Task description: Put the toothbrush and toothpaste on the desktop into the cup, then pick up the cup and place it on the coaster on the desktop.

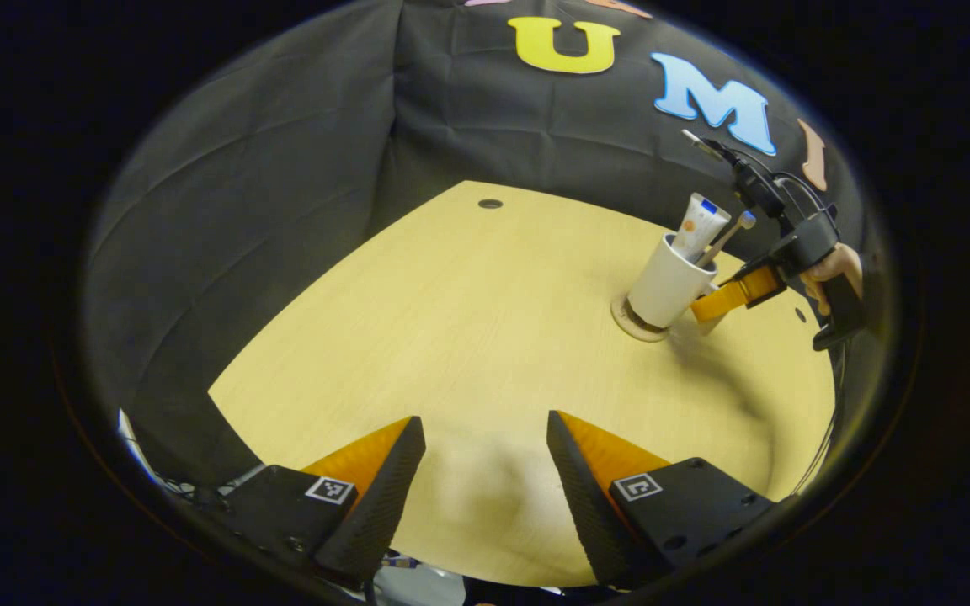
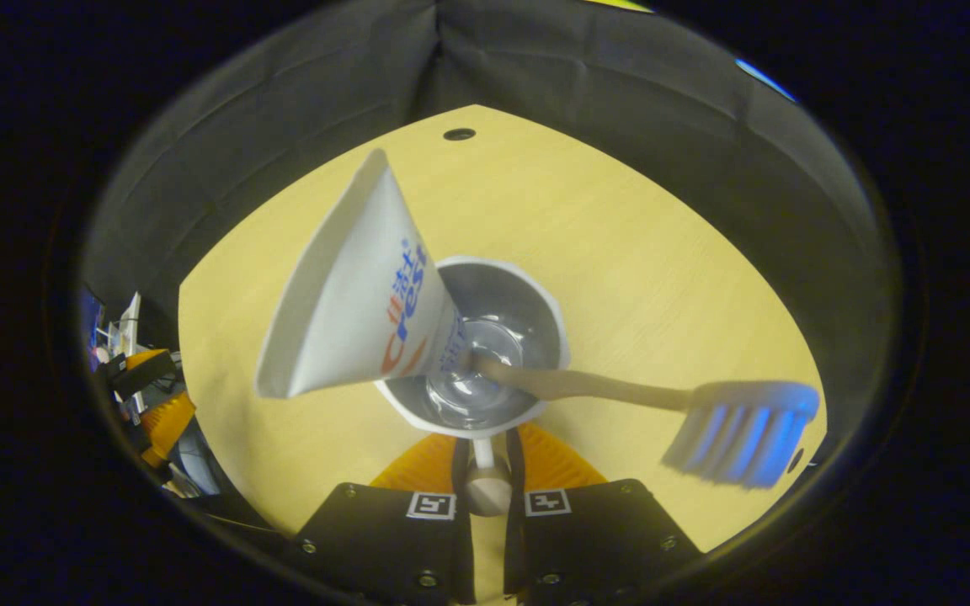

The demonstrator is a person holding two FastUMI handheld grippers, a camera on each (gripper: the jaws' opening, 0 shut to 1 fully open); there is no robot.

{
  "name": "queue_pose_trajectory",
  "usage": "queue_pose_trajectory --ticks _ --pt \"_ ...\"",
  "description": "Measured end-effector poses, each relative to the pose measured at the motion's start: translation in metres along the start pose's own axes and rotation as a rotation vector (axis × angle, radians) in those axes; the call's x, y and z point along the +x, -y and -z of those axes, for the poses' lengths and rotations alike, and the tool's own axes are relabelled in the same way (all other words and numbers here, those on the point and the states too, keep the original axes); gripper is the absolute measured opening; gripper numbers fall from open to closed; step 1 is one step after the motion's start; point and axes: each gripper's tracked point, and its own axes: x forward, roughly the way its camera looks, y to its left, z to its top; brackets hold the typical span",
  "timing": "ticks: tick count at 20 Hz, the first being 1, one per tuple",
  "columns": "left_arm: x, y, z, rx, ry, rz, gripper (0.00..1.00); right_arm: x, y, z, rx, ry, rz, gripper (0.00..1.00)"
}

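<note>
A white cup point(image 1: 662, 290) stands on a round tan coaster point(image 1: 630, 326) at the far right of the wooden table. In it lean a white toothpaste tube point(image 1: 698, 225) and a toothbrush point(image 1: 731, 234). My right gripper point(image 1: 725, 300), held by a hand point(image 1: 830, 268), is at the cup's handle. From above, the right gripper point(image 2: 487, 446) is shut on the handle of the cup point(image 2: 535, 295), with the toothpaste tube point(image 2: 350, 295) and the toothbrush point(image 2: 620, 391) sticking up out of it. My left gripper point(image 1: 485, 425) hangs open over the table's near edge, holding nothing.
The light wooden table point(image 1: 451, 337) has a small round hole point(image 1: 490, 204) at its far corner, and black cloth walls close behind it. The left gripper point(image 2: 161, 412) sits low at the left edge of the right gripper view, beside some clutter beyond the table.
</note>
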Motion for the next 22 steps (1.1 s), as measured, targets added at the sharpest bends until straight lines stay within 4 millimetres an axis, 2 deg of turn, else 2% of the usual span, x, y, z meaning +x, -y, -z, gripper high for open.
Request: queue_pose_trajectory --ticks 3,6,8,11,15,16,17,19,22 --pt "-0.007 0.004 0.002 -0.020 -0.004 -0.012 0.96 0.011 -0.006 -0.006 -0.020 -0.018 0.021 0.15" --pt "-0.017 -0.001 -0.006 -0.032 -0.002 -0.018 0.96 0.014 -0.007 -0.003 -0.028 -0.040 0.057 0.15" --pt "-0.014 -0.004 -0.005 -0.037 0.001 -0.014 0.96 0.014 -0.006 0.002 -0.019 -0.051 0.060 0.15" --pt "-0.013 -0.001 -0.005 -0.029 0.001 0.000 0.96 0.008 -0.008 0.000 -0.003 -0.053 0.051 0.22" --pt "0.006 0.020 -0.015 0.005 0.016 0.026 0.97 0.002 -0.007 -0.005 -0.014 -0.007 0.061 0.25" --pt "0.012 0.028 -0.016 0.013 0.018 0.034 0.97 -0.001 -0.009 -0.005 -0.011 0.003 0.060 0.21" --pt "0.016 0.035 -0.017 0.022 0.021 0.042 0.97 -0.008 -0.009 -0.004 -0.002 0.009 0.059 0.25" --pt "0.024 0.046 -0.024 0.049 0.034 0.063 0.97 -0.024 -0.010 -0.001 0.026 0.037 0.054 0.25" --pt "0.021 0.059 -0.036 0.091 0.054 0.108 0.96 -0.050 -0.011 0.007 0.101 0.102 0.049 0.25"
